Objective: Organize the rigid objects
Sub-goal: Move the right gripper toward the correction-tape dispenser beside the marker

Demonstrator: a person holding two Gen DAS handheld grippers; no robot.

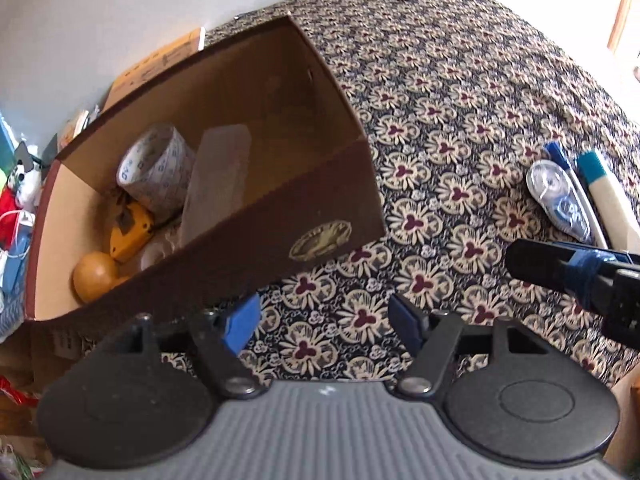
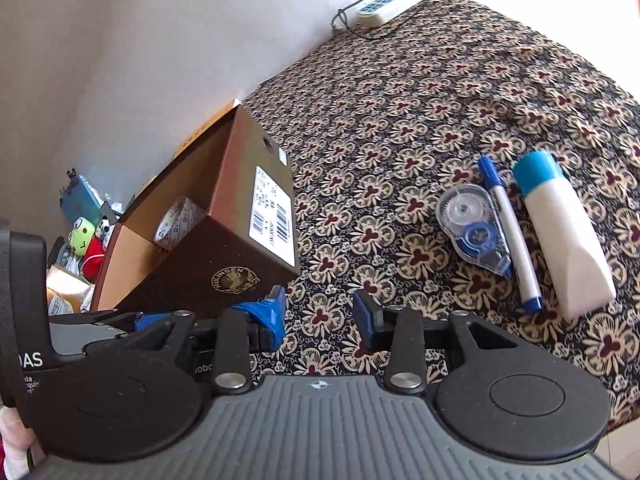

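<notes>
1. Three things are left to tidy, side by side on the patterned cloth (image 2: 400, 100): a correction tape dispenser (image 2: 472, 228), a blue-capped pen (image 2: 510, 232) touching its right edge, and a white tube with a blue cap (image 2: 564, 232) just beside the pen. All lie flat, well apart from the brown cardboard box (image 1: 224, 184).
2. The box stands open on the left and already holds a roll of tape (image 1: 156, 172), a yellow object (image 1: 130, 232), an orange ball (image 1: 94, 276) and a pale flat piece that I cannot identify.
3. The right gripper (image 2: 320, 312) has its jaws parted with nothing between them; it sits near the box's corner, short of the three items.
4. The left gripper (image 1: 324, 324) stands wide open and empty, beside the box's front wall.
5. The likely step is a reach with the right gripper. The tube looks the easiest first pick, since it is bulky and lies on the outside.
6. Close across its narrow width near the middle, not the tapered end, which could slip.
7. Avoid nudging the pen, which may roll.
</notes>
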